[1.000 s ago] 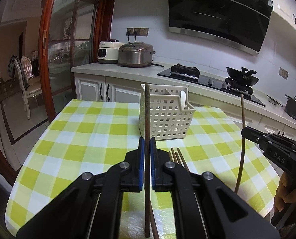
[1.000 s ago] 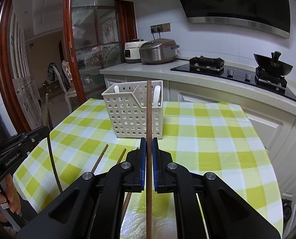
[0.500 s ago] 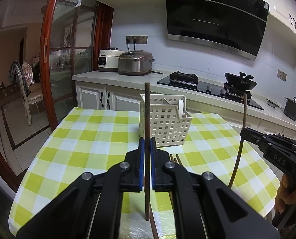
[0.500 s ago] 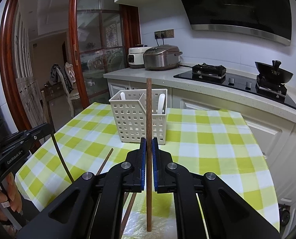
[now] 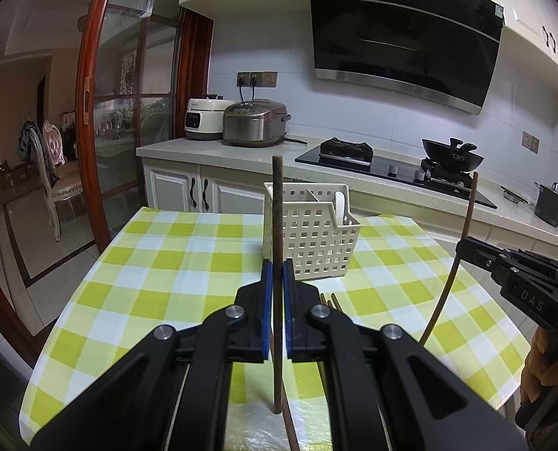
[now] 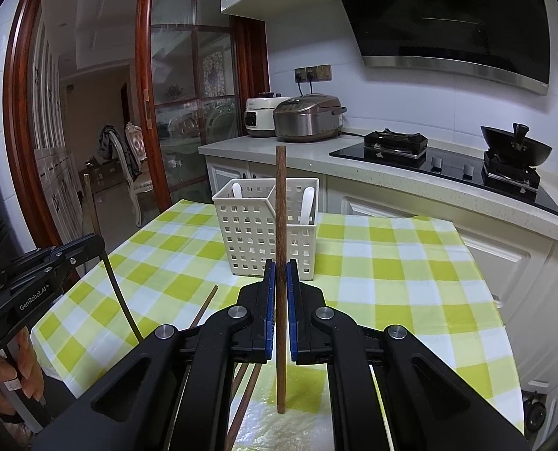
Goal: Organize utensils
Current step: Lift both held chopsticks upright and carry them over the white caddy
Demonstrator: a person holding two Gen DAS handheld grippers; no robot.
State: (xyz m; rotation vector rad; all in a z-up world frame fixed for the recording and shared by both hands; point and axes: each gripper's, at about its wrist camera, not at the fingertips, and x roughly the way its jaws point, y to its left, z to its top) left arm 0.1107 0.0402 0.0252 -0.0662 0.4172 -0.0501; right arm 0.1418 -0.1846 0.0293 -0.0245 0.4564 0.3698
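My left gripper (image 5: 275, 263) is shut on a dark wooden chopstick (image 5: 278, 210), held upright above the table. My right gripper (image 6: 280, 263) is shut on a second brown chopstick (image 6: 280, 203), also upright. A white perforated utensil basket (image 5: 316, 236) stands mid-table ahead of both grippers, also in the right wrist view (image 6: 256, 225). White spoons (image 6: 307, 203) stand in it. Loose chopsticks (image 6: 203, 306) lie on the cloth below the grippers. Each gripper shows in the other's view: the right one (image 5: 467, 242), the left one (image 6: 98, 242).
The table carries a yellow-green checked cloth (image 5: 166, 263). Behind it runs a counter with rice cookers (image 5: 254, 122), a cooktop (image 5: 373, 165) and a wok (image 5: 452, 150). A glass sliding door (image 5: 128, 131) and a chair (image 5: 49, 173) are to the left.
Both grippers have risen with their chopsticks, whose lower tips now hang clear above the cloth. The basket looks lower and a little farther in both views.
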